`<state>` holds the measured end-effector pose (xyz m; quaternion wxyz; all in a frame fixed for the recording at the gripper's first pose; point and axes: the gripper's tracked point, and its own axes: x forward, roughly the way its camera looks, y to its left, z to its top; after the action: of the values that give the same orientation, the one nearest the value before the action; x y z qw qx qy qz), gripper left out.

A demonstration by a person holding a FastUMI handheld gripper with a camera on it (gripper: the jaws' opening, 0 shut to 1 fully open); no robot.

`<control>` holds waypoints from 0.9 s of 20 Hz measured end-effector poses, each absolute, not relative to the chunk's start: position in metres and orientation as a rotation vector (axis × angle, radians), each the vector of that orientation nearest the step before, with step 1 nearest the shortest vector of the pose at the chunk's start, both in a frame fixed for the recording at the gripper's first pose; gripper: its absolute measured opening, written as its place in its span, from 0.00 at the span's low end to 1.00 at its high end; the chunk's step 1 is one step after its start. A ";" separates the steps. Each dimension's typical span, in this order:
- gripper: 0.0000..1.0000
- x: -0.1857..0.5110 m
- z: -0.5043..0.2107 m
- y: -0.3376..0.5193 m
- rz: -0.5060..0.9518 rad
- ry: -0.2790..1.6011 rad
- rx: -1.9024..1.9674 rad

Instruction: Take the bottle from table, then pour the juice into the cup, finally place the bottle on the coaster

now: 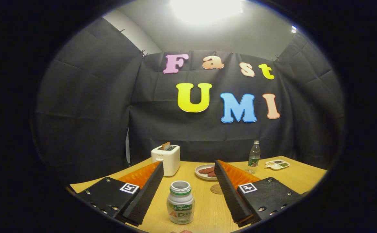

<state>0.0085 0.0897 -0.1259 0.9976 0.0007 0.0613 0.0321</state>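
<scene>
A small white bottle [180, 203] with a green label and an uncapped mouth stands upright on the wooden table [208, 210]. It sits between my two fingers, nearer their bases than their tips. My gripper [188, 163] is open wide, and neither finger touches the bottle. A round brown coaster [216, 189] lies flat just beyond the bottle to the right, partly hidden behind the right finger [229, 191]. A pinkish rim [182, 231] peeks in below the bottle; I cannot tell what it is.
A white toaster [166, 159] with a slice of toast stands beyond the left fingertip. A white plate [204, 172] with dark red slices lies ahead of the coaster. Farther right stand a clear water bottle [253, 157] and a small divided white dish [277, 164].
</scene>
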 end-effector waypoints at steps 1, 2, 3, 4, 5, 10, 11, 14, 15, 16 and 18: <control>0.96 0.009 -0.135 0.090 0.064 0.138 -0.002; 0.96 0.009 -0.143 0.091 0.065 0.154 -0.002; 0.96 0.010 -0.151 0.092 0.066 0.171 0.000; 0.96 0.010 -0.159 0.093 0.064 0.188 0.001; 0.96 0.009 -0.166 0.093 0.062 0.203 0.003; 0.96 0.013 -0.203 0.098 0.056 0.273 0.017; 0.96 0.013 -0.211 0.100 0.060 0.291 0.018; 0.97 0.012 -0.229 0.101 0.063 0.335 0.016; 0.97 0.011 -0.234 0.101 0.062 0.344 0.018; 0.97 0.010 -0.238 0.100 0.059 0.354 0.022; 0.97 0.010 -0.246 0.102 0.064 0.372 0.035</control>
<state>0.0102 0.1018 -0.2456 0.9821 0.0176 0.1850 0.0320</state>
